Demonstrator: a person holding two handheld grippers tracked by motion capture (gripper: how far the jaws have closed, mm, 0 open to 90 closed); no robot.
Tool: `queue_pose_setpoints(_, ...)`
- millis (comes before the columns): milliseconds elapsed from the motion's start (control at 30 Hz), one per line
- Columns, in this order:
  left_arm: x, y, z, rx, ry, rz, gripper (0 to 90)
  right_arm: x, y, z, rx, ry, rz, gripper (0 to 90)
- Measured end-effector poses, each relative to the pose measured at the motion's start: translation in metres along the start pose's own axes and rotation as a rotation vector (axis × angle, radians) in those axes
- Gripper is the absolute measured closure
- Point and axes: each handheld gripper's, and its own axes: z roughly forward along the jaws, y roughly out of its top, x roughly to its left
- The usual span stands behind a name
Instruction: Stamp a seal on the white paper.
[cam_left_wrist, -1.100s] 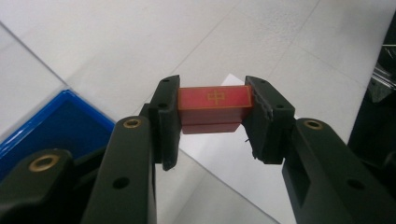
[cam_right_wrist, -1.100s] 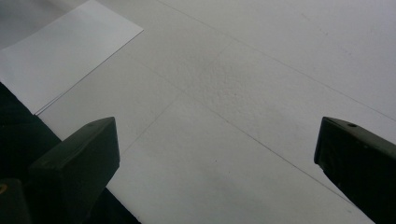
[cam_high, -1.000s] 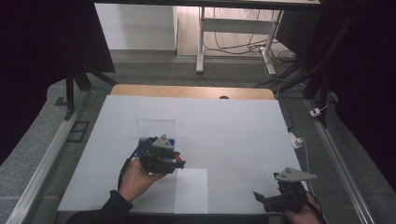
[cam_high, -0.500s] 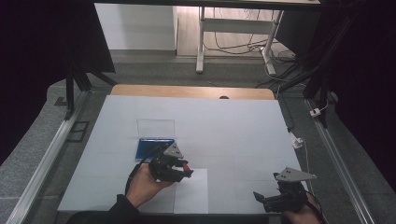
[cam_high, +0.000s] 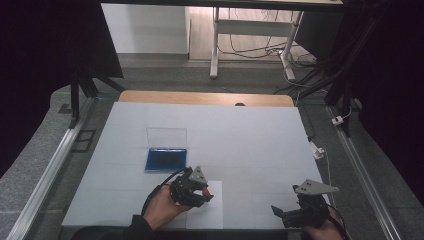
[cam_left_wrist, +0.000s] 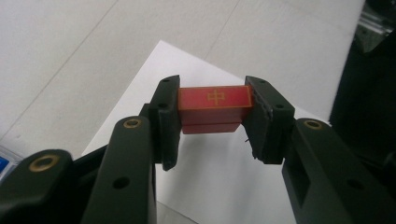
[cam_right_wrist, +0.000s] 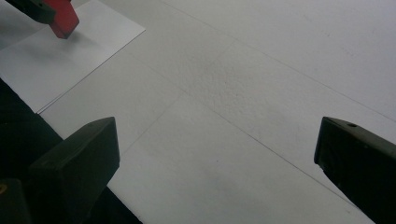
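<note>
- Left tongs (cam_left_wrist: 212, 121): pads pinch a red block (cam_left_wrist: 214, 108) by its two short ends; the block spans the full gap between the jaws.
- Red block: rectangular, matte red, stepped, with a wider upper part over a narrower lower part. Its top face has a thin gold border line and a small gold cross-like mark at the centre.
- The block hangs over a white paper sheet (cam_left_wrist: 210, 186), near the sheet's far corner; whether it touches the sheet cannot be told.
- In the high view, the left tongs (cam_high: 202, 189) are over the sheet (cam_high: 210, 212) at the near edge of the counter (cam_high: 250, 135), left of centre.
- Right tongs (cam_right_wrist: 217, 154): jaws spread wide, nothing between them, over bare counter; in the high view they (cam_high: 280, 214) sit at the near right edge.
- Blue tray (cam_high: 166, 159) with an upright clear lid (cam_high: 166, 137) lies beyond the left tongs, toward the counter's left middle.
</note>
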Motion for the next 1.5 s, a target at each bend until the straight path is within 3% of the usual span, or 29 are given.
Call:
queue_pose_setpoints(300, -0.003, -0.005, 0.011, 0.029, 0.041, 0.037, 58.4, 0.000, 0.000, 0.000, -0.001, 0.002, -0.001, 0.3)
queue_pose_setpoints(600, -0.003, -0.013, 0.011, -0.019, 0.041, -0.003, 58.9, 0.000, 0.000, 0.000, 0.002, 0.001, -0.005, 0.3)
queue_pose_setpoints(800, -0.009, -0.015, 0.012, -0.031, 0.077, -0.017, 59.0, 0.001, 0.000, 0.000, 0.006, 0.001, -0.006, 0.3)
queue_pose_setpoints(1067, -0.004, -0.016, 0.012, -0.036, 0.046, -0.039, 59.0, 0.000, 0.000, 0.000, 0.008, 0.001, -0.005, 0.3)
queue_pose_setpoints(1300, -0.009, -0.013, 0.012, -0.016, 0.080, -0.007, 59.0, 0.000, 0.000, 0.001, 0.009, 0.000, -0.003, 0.3)
queue_pose_setpoints(1500, -0.001, -0.014, 0.011, -0.023, 0.028, -0.050, 59.0, 0.001, 0.001, 0.001, 0.011, 0.000, -0.005, 0.3)
